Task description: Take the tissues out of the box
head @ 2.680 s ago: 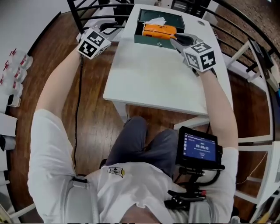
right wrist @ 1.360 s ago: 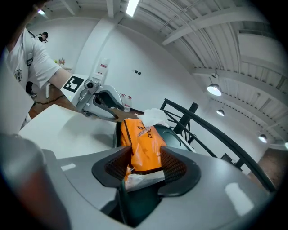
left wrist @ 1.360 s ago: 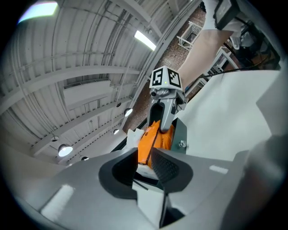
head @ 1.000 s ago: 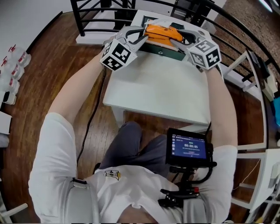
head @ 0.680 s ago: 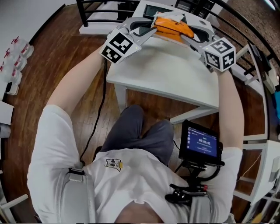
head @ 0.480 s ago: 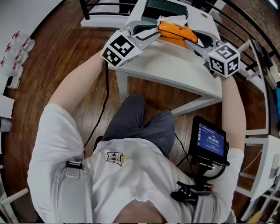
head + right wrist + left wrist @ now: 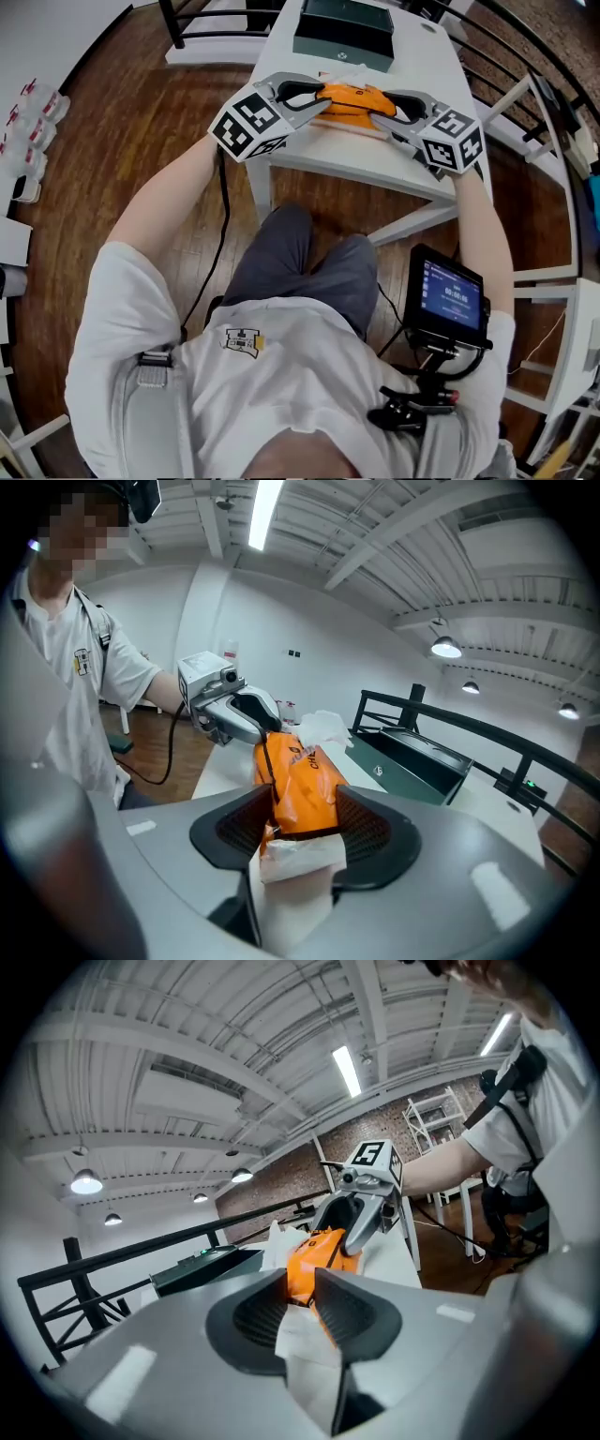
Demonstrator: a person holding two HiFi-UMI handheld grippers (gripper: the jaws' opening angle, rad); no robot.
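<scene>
An orange tissue pack (image 7: 349, 98) hangs between my two grippers, just above the white table (image 7: 319, 157) near its front edge. My left gripper (image 7: 319, 101) is shut on the pack's left end (image 7: 314, 1251). My right gripper (image 7: 382, 105) has the other end (image 7: 300, 785) between its pads, which still press on it while the jaws are opening slightly. A white tissue (image 7: 323, 726) sticks out of the pack's top. The dark green box (image 7: 343, 36) stands open at the table's far end, behind the pack.
A black railing (image 7: 216, 36) runs behind the table. White shelving (image 7: 553, 187) stands to the right. A small monitor (image 7: 448, 302) hangs at the person's waist. Bottles (image 7: 28, 141) line the floor at far left. The floor is wood.
The left gripper came in from the table's left and shut on the pack. Both grippers carried the pack out of the green box toward the table's front edge.
</scene>
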